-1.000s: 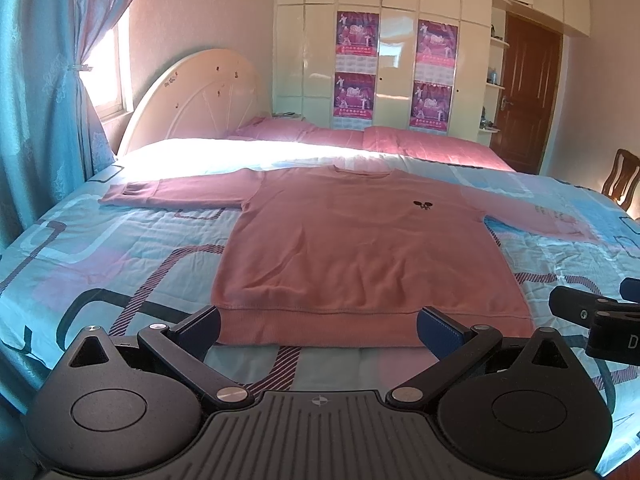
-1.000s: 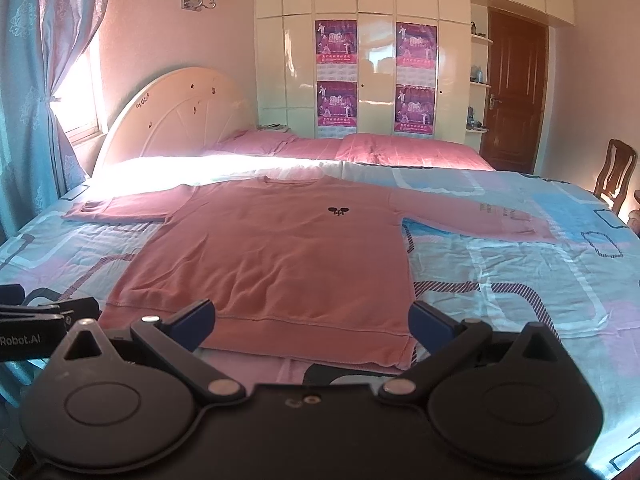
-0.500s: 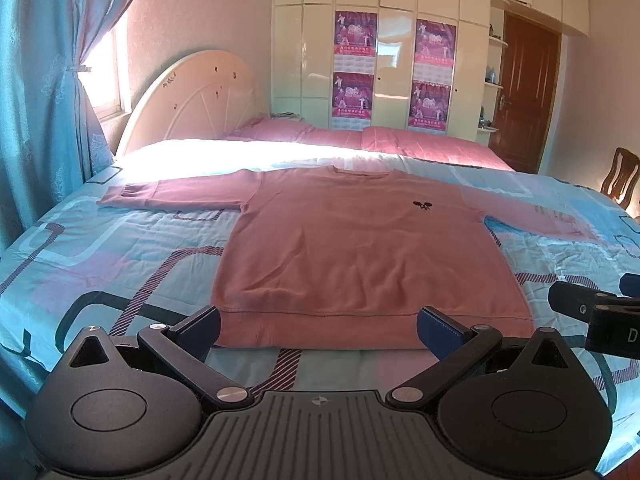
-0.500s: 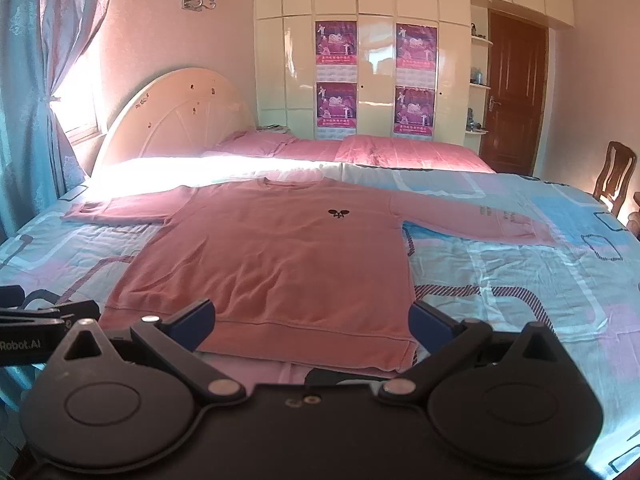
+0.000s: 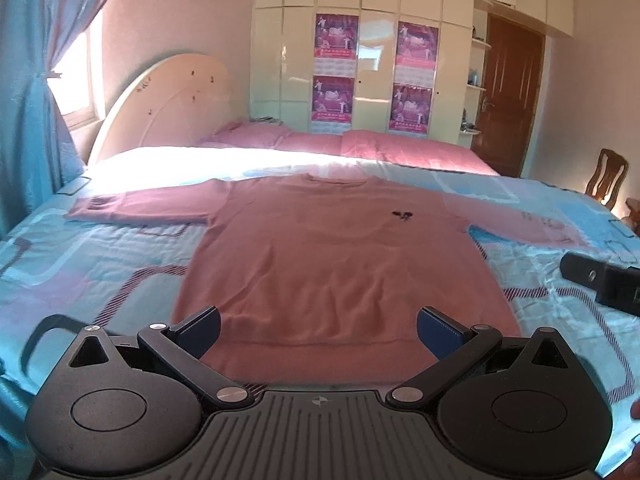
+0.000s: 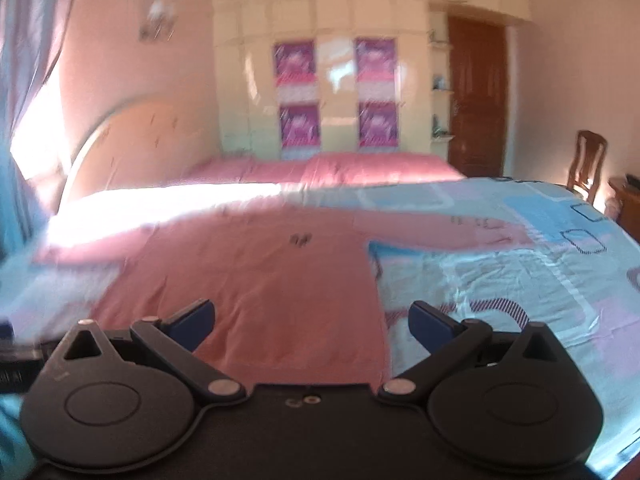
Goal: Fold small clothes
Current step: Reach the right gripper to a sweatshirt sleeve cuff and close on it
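Note:
A pink long-sleeved sweater (image 5: 336,256) lies flat on the bed, hem toward me, both sleeves spread out, a small dark emblem on the chest. My left gripper (image 5: 318,330) hovers open over the hem, nothing between its blue pads. In the left wrist view the right gripper's black body (image 5: 604,282) shows at the right edge. The right wrist view is motion-blurred: the sweater (image 6: 256,280) fills the left half, and my right gripper (image 6: 310,326) stands open above its lower right corner, holding nothing.
The sweater rests on a blue and pink patterned bedspread (image 5: 100,264). Pink pillows (image 5: 360,146) and a cream headboard (image 5: 160,108) stand at the far end. A blue curtain (image 5: 28,92) hangs left; a wooden chair (image 5: 606,176) and brown door (image 5: 508,96) are right.
Both grippers have moved forward, closer over the sweater's hem. The right gripper has shifted rightward and its view is now blurred. Both stay open.

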A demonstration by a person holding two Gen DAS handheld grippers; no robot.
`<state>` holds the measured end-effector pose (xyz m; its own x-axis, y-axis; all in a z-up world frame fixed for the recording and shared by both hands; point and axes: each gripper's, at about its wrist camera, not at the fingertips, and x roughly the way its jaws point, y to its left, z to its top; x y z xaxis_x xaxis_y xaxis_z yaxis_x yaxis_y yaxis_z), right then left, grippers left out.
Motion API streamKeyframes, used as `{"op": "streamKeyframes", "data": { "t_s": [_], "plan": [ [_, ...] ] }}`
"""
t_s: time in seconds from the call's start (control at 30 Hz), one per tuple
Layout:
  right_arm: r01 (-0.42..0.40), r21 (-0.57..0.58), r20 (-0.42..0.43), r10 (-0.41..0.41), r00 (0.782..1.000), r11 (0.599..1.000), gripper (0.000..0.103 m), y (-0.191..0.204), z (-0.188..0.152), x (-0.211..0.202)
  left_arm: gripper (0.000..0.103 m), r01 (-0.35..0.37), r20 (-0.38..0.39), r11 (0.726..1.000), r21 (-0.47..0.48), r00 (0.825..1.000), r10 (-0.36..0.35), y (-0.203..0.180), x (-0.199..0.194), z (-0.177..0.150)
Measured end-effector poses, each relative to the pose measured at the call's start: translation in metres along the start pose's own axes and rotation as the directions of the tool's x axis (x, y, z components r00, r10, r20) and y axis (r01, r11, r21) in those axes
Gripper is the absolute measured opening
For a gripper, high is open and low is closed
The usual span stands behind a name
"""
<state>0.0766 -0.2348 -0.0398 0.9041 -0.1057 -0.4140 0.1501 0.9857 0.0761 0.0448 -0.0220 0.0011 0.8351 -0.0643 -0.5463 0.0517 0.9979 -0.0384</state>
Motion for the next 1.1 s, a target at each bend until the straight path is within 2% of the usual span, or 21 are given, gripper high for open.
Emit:
{"op": "streamKeyframes", "data": {
  "t_s": [0.07, 0.17, 0.27, 0.33, 0.4, 0.47, 0.5, 0.67, 0.77, 0.93, 1.1],
  "plan": [
    [0.021, 0.01, 0.009, -0.021, 1.0, 1.0, 0.102, -0.01, 0.004, 0.009, 0.103, 0.034, 0.004, 0.999, -0.003, 0.999, -0.033, -0.008, 0.014, 0.005],
    [0.071, 0.01, -0.024, -0.071, 0.997, 0.997, 0.103, -0.029, 0.012, 0.033, 0.103, 0.03, 0.01, 0.999, 0.03, 0.999, -0.03, -0.026, 0.038, 0.014],
    [0.104, 0.048, -0.014, -0.103, 0.995, 0.993, 0.102, -0.058, 0.024, 0.065, 0.103, 0.063, -0.015, 0.997, 0.046, 0.998, -0.063, -0.044, 0.069, 0.027],
    [0.105, 0.081, -0.011, -0.105, 0.994, 0.991, 0.099, -0.077, 0.032, 0.088, 0.103, 0.05, -0.053, 0.998, 0.04, 0.997, -0.047, -0.056, 0.097, 0.039],
    [0.113, 0.123, -0.017, -0.111, 0.994, 0.986, 0.091, -0.103, 0.043, 0.116, 0.103, 0.022, -0.063, 0.998, 0.054, 0.998, -0.019, -0.069, 0.124, 0.049],
    [0.137, 0.146, -0.03, -0.134, 0.991, 0.98, 0.08, -0.124, 0.051, 0.139, 0.103, 0.03, -0.084, 0.998, 0.06, 0.996, -0.025, -0.082, 0.15, 0.059],
    [0.147, 0.171, -0.042, -0.142, 0.989, 0.974, 0.077, -0.14, 0.056, 0.154, 0.103, 0.031, -0.084, 0.998, 0.05, 0.996, -0.027, -0.088, 0.163, 0.064],
    [0.199, 0.29, -0.103, -0.176, 0.979, 0.936, 0.043, -0.211, 0.066, 0.213, 0.103, 0.006, -0.085, 0.998, 0.055, 0.996, -0.001, -0.119, 0.217, 0.084],
    [0.229, 0.365, -0.135, -0.192, 0.972, 0.902, 0.039, -0.25, 0.065, 0.242, 0.103, 0.003, -0.099, 0.997, 0.072, 0.995, 0.004, -0.138, 0.25, 0.093],
    [0.293, 0.424, -0.17, -0.242, 0.955, 0.857, 0.041, -0.305, 0.063, 0.281, 0.103, 0.002, -0.139, 0.996, 0.09, 0.99, 0.011, -0.163, 0.299, 0.103],
    [0.34, 0.488, -0.227, -0.259, 0.939, 0.804, 0.042, -0.348, 0.048, 0.315, 0.103, -0.002, -0.182, 0.996, 0.09, 0.983, 0.019, -0.173, 0.332, 0.104]
  ]
}}
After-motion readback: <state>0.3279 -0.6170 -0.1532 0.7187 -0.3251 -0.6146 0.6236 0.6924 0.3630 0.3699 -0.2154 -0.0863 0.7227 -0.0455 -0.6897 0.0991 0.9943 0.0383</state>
